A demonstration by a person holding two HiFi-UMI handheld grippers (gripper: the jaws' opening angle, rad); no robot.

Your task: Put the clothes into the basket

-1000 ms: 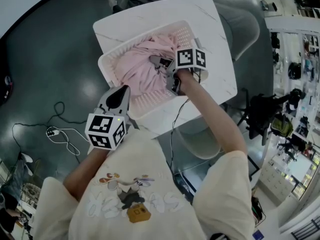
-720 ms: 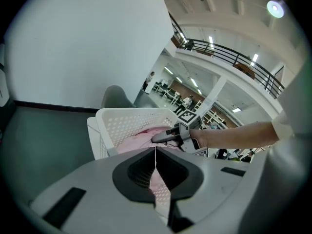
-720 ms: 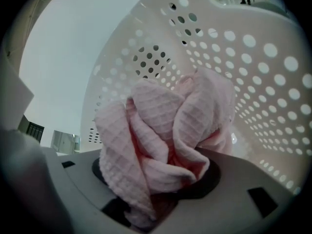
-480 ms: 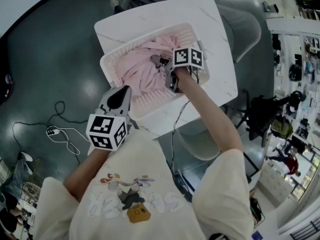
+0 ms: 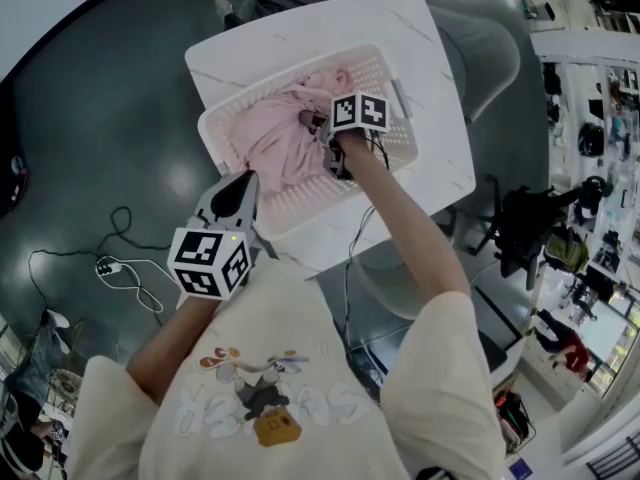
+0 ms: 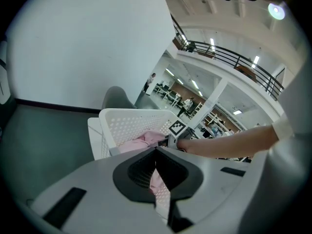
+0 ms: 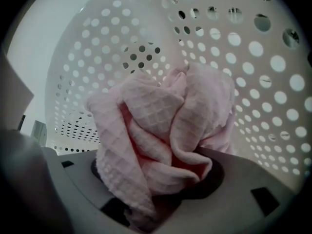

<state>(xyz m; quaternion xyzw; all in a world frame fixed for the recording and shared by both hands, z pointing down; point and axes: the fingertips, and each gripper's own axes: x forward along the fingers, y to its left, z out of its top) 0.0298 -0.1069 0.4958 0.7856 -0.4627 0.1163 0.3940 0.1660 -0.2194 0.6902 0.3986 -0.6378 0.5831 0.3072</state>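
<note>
Reaching down into the white basket (image 5: 300,206), the right gripper (image 5: 314,128) has its two jaws round a soft wad of the pink clothes (image 5: 272,136). In the right gripper view the pink cloth (image 7: 161,130) is bunched up thick between the jaws and hides their tips. The jaws have just been opening a little, but the cloth sits right in the gap and they look to be pressing on it. All round it is the basket wall (image 7: 253,57), full of little round holes.

The pink clothes lie inside the basket - mostly in the middle and on the left side of it in the head view. The basket stands on a white table (image 5: 440,118).

The left gripper (image 5: 240,180) is outside the basket, just by the near edge of the table, and it points at the basket. Its jaws are closed tight together with nothing in them - the left gripper view shows them meeting in one thin line.

A grey chair (image 5: 490,48) stands on the far side of the table. A white cable (image 5: 125,268) lies curled on the dark floor to the left.
</note>
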